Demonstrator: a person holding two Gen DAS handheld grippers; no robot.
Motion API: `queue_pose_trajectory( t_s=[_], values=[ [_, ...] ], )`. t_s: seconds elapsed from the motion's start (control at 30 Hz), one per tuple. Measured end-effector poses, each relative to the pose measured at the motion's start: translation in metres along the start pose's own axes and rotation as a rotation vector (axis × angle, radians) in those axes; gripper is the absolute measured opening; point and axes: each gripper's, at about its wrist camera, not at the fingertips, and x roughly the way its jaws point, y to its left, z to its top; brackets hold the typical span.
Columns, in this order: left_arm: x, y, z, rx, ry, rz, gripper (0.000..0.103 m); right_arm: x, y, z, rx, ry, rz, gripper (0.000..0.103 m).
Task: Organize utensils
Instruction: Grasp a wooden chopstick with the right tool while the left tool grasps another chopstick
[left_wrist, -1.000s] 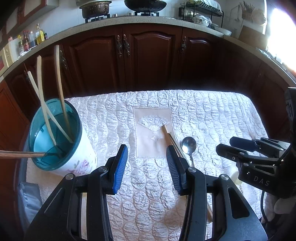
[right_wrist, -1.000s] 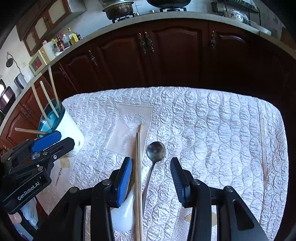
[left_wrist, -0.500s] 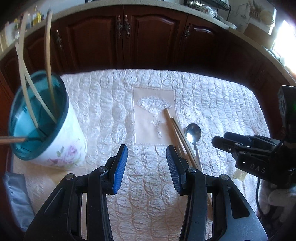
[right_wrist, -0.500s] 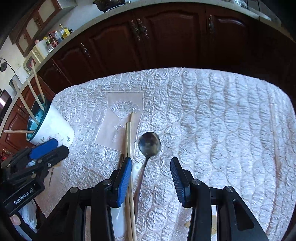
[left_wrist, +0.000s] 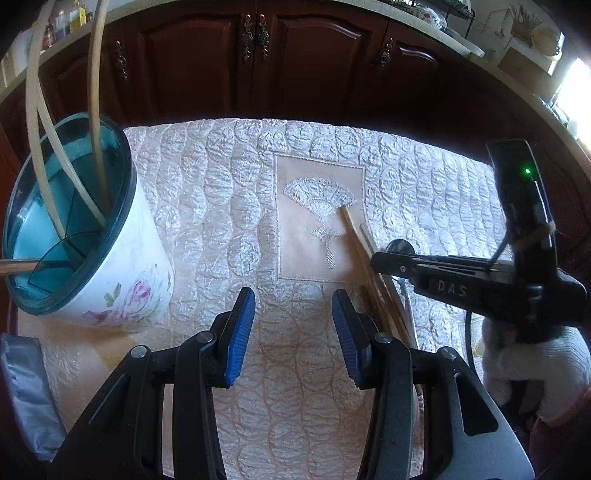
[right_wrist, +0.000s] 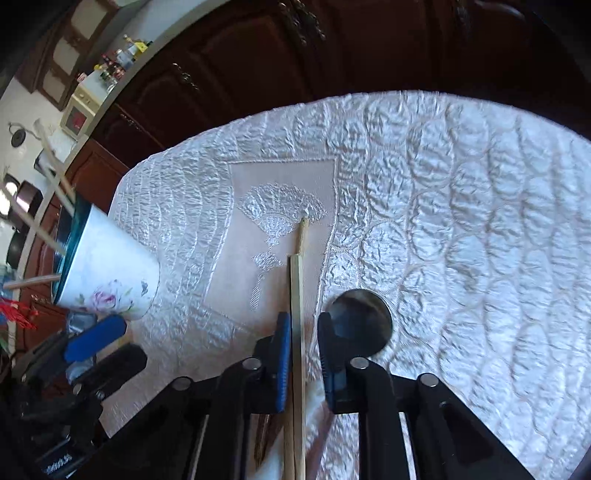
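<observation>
While the left gripper (left_wrist: 293, 332) hangs over the quilted white cloth (left_wrist: 207, 206) with its blue-padded jaws spread wide and nothing between them, the right gripper (right_wrist: 301, 360) sits low on the right side of the scene with its jaws drawn in narrow on either side of 2 pale wooden chopsticks (right_wrist: 297, 295). The sticks lie side by side on the cloth, their far tips resting on the beige panel (right_wrist: 243, 266) stitched with a fan, and they run back toward the camera between the pads. Whether the pads actually press the sticks I cannot tell; a slim gap shows at the right pad. A metal spoon (right_wrist: 360, 323) lies just right of the chopsticks, its bowl partly hidden behind the right finger. At the left edge of the cloth stands a white flowered holder with a teal rim (left_wrist: 92, 236), tilted in the fisheye view, with several long chopsticks (left_wrist: 96, 92) already leaning inside it. Dark wooden cabinet doors (left_wrist: 255, 55) fill the far side.
</observation>
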Motion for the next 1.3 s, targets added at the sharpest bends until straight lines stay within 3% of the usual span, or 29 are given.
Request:
queue_pose_trajectory(
  t_s=[0.27, 0.4, 0.57, 0.63, 0.77, 1.0, 1.07, 1.13, 1.2, 1.3],
  values=[
    [0.009, -0.003, 0.003, -0.005, 0.017, -0.014, 0.043, 0.014, -0.001, 0.000, 0.018, 0.011, 0.018, 0.007],
    [0.014, -0.008, 0.006, -0.007, 0.016, -0.036, 0.043, -0.009, -0.004, -0.006, 0.003, -0.037, 0.032, 0.006],
    [0.028, -0.015, 0.016, -0.046, 0.041, -0.119, 0.043, -0.038, -0.027, -0.020, 0.016, -0.077, -0.017, 0.006],
    [0.032, -0.020, 0.020, -0.041, 0.042, -0.127, 0.042, -0.044, -0.040, -0.027, 0.019, -0.070, -0.076, 0.006],
    [0.044, -0.035, 0.028, -0.034, 0.053, -0.153, 0.042, -0.046, -0.067, -0.035, 0.068, -0.052, -0.107, 0.006],
    [0.069, -0.054, 0.042, 0.001, 0.082, -0.135, 0.042, -0.041, -0.086, -0.037, 0.089, -0.025, -0.105, 0.010],
    [0.079, -0.057, 0.044, 0.008, 0.101, -0.129, 0.033, -0.038, -0.087, -0.033, 0.089, -0.020, -0.100, 0.012],
    [0.090, -0.060, 0.045, 0.017, 0.132, -0.124, 0.017, -0.033, -0.086, -0.028, 0.086, -0.017, -0.102, 0.012],
    [0.093, -0.060, 0.043, 0.018, 0.146, -0.125, 0.010, -0.029, -0.089, -0.021, 0.089, -0.010, -0.098, 0.012],
    [0.090, -0.057, 0.042, 0.017, 0.134, -0.128, 0.009, -0.025, -0.092, -0.011, 0.098, -0.019, -0.079, 0.012]
  ],
)
